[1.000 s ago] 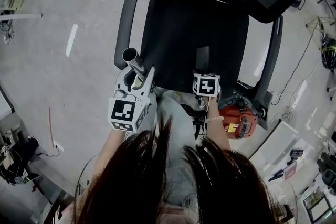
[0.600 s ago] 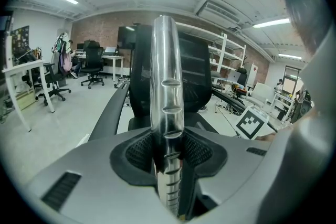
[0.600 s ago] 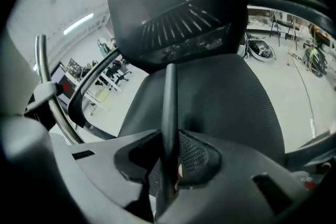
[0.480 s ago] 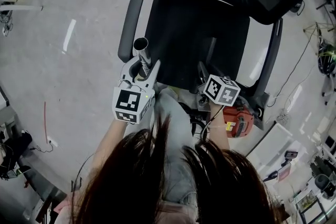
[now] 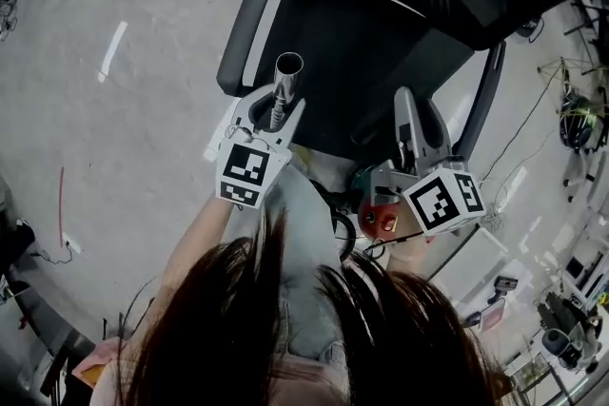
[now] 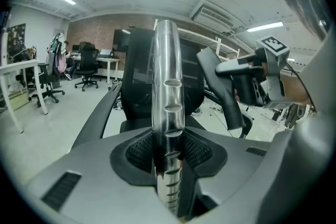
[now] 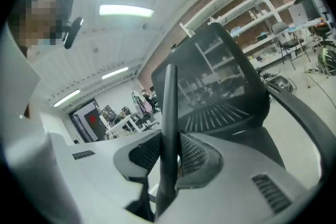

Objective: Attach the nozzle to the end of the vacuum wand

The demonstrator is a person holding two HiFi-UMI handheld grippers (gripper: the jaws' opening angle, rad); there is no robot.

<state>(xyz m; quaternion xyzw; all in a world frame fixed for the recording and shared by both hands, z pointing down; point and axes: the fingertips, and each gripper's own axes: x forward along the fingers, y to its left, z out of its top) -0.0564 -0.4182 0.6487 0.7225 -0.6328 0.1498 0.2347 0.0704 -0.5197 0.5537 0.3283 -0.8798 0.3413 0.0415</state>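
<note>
Nearest, the left gripper [image 5: 273, 112] is seen clamped on the metal wand [image 6: 166, 86], whose shaft is pressed between the pads and points up and away, its open end left free. The right gripper [image 5: 412, 136] is raised beside it; its jaws have just been closing, and a dark nozzle [image 6: 223, 92] is now pinched between them at a narrow setting. Both parts are thus picked up, but the joining is judged not yet begun: the nozzle is held well apart from the wand's end and is not lined up with it. It has yet to be brought to the open end and pushed on. A red housing [image 5: 379, 220] is shown only in the head view, under the right gripper, as is the gap between the two parts. The nozzle's slant beside the wand is given by the left gripper view alone. In the right gripper view no wand is shown, only the nozzle against the office chair [image 5: 381, 33] beyond.
</note>
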